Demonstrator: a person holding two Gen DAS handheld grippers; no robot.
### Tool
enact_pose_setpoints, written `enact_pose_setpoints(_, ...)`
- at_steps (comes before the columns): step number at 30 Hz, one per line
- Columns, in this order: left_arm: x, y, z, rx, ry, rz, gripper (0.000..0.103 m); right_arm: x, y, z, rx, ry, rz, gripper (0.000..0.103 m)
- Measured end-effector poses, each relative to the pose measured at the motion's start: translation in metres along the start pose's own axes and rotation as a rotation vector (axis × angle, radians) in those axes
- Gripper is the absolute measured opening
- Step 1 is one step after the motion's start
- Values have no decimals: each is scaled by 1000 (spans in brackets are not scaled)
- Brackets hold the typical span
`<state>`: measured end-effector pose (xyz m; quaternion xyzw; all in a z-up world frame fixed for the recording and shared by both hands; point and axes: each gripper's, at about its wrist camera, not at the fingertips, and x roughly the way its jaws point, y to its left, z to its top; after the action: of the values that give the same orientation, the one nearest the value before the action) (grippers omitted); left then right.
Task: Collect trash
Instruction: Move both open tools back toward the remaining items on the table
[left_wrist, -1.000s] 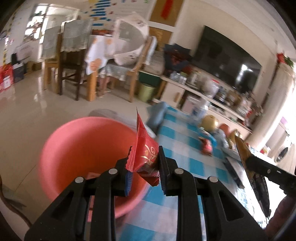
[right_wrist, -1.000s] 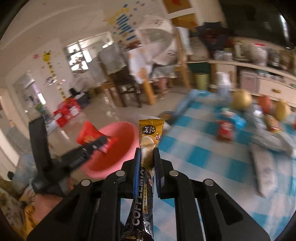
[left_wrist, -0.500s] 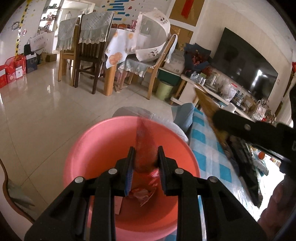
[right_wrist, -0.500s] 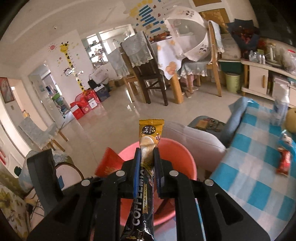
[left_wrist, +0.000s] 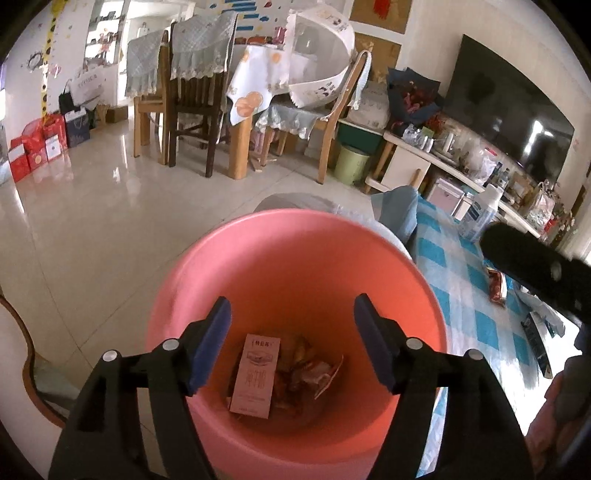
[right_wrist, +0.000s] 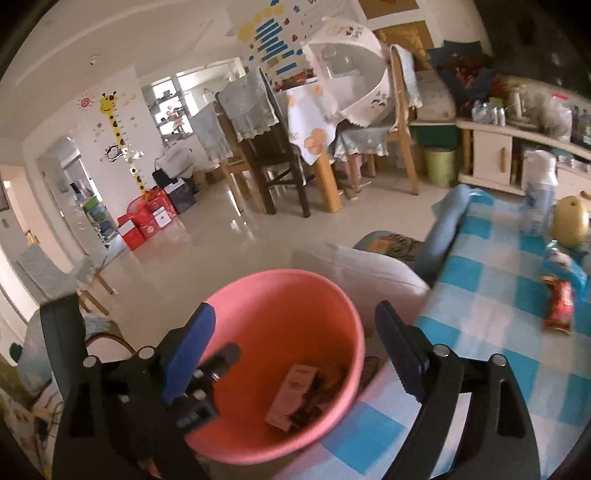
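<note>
A bright living and dining room fills both views: a glossy pale tile floor (left_wrist: 92, 229), a dining table (left_wrist: 258, 92) draped in a white cloth with wooden chairs around it, a dark television (left_wrist: 506, 110) above a low cluttered cabinet (right_wrist: 491, 147), a giraffe height chart (right_wrist: 118, 125) on the wall and red gift boxes (right_wrist: 144, 221) stacked by it. Nearer, the surface (right_wrist: 491, 295) wears a blue-and-white checked cloth and carries a white bottle (right_wrist: 537, 192), a yellowish round fruit (right_wrist: 570, 221) and a red snack wrapper (right_wrist: 557, 306) lying flat, well apart from the bin. Just beside the surface's edge stands the pink bucket (left_wrist: 295, 258), with a pale pink carton (left_wrist: 255, 376) and crumpled wrappers (left_wrist: 310, 369) resting on its bottom. The left claw (left_wrist: 291, 343) hangs over the bucket's mouth, spread wide with nothing between its blue-padded fingers (left_wrist: 210, 343). The right claw (right_wrist: 291, 350) is likewise spread wide and empty, above the bucket from the surface side.
</note>
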<state>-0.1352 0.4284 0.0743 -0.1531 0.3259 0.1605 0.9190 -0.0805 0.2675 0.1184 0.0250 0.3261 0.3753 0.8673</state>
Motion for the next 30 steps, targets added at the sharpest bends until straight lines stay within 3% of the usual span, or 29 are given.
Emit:
enact_pose_setpoints(15, -38, -78, -14, 170, -34, -99, 73, -86, -38, -51, -64, -32, -133, 93)
enact_pose_setpoints(30, -62, -155, -33, 277, -38, -169, 73, -158, -93, -75, 10, -98, -206, 93)
